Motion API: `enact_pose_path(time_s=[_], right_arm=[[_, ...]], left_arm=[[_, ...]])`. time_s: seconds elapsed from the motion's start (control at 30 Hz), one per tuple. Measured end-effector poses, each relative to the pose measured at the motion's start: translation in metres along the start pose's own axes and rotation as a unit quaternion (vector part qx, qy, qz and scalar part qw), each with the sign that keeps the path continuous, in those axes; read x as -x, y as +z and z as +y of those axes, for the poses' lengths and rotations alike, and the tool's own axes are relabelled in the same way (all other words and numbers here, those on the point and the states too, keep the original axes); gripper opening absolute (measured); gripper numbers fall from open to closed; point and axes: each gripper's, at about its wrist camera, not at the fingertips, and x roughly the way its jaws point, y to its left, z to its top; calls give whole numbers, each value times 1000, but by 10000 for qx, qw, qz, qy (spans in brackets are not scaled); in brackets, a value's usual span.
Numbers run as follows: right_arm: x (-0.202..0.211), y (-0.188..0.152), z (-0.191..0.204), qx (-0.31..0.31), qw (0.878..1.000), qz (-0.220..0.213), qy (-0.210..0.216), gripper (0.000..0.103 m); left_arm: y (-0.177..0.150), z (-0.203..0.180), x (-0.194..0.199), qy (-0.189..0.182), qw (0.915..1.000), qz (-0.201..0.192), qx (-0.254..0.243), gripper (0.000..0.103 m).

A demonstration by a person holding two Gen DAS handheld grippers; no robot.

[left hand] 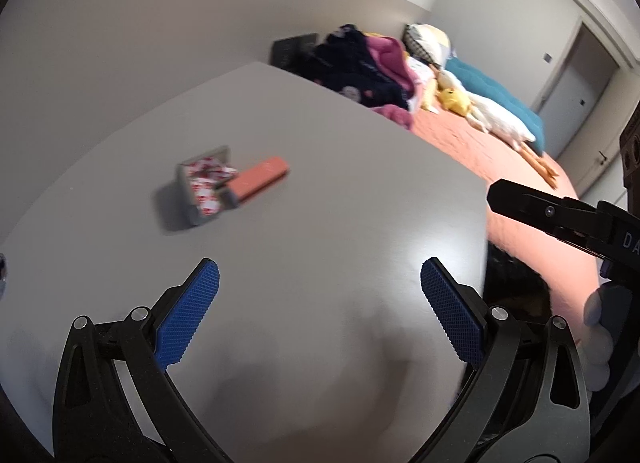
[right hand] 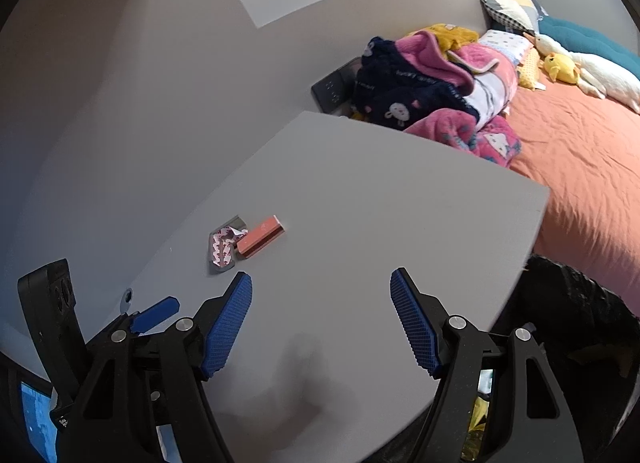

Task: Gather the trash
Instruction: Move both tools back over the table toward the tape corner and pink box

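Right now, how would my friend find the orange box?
Look at the grey table beside the bed. Two small things lie together on it, touching. The orange box is the plain, long one; its neighbour is a grey tray with red-and-white paper.

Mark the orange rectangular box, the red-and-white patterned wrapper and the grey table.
orange rectangular box [right hand: 262,239], right wrist view, on its top face
red-and-white patterned wrapper [right hand: 224,246], right wrist view, on the printed middle
grey table [right hand: 380,203], right wrist view, on bare tabletop
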Motion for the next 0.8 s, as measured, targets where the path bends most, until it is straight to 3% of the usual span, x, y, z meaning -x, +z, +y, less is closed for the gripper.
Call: enact_pose_path(time_s=[0.43, 0.8], right_arm=[[-62, 9, 30, 30, 9993, 369, 47, 73], [-98, 17, 42, -38, 9983, 578, -28, 69]], left_arm=[[11, 50, -19, 343, 9992, 69, 202, 96], [25, 79, -51, 444, 9980, 255, 358, 81]])
